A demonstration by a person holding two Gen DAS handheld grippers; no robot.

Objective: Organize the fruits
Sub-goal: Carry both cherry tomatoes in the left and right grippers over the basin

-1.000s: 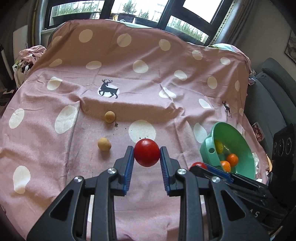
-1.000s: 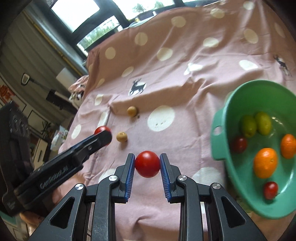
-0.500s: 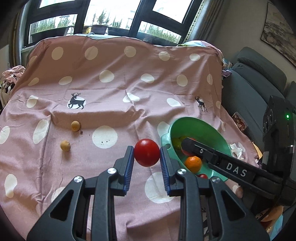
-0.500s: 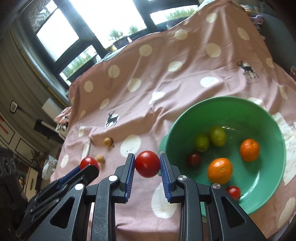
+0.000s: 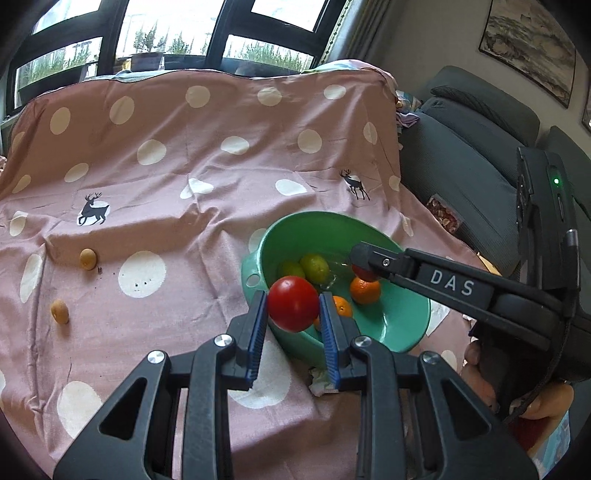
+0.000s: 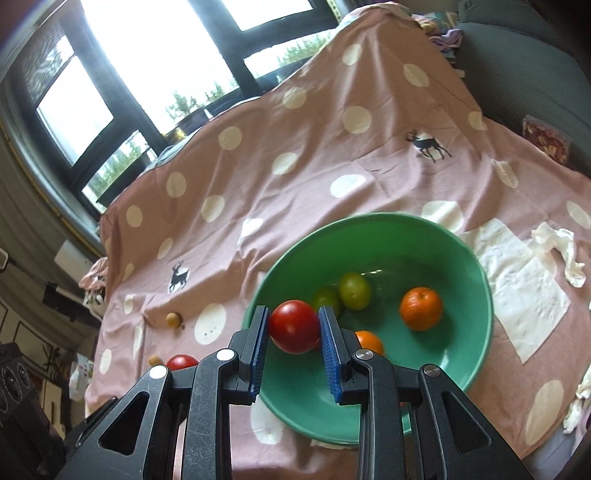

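Pink polka-dot cloth (image 5: 221,177) beneath windows (image 5: 177,33)

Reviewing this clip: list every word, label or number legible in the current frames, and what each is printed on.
"DAS": white letters on the side of the right gripper, seen from the left wrist view.
Framed picture on the wall: no lettering can be made out.
Nothing else legible in either view; the pink cloth carries only dots and deer.

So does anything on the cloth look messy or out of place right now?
Yes. A crumpled white tissue and a flat paper napkin lie beside the green bowl. Two small tan fruits sit loose on the pink cloth, with dark crumbs nearby.
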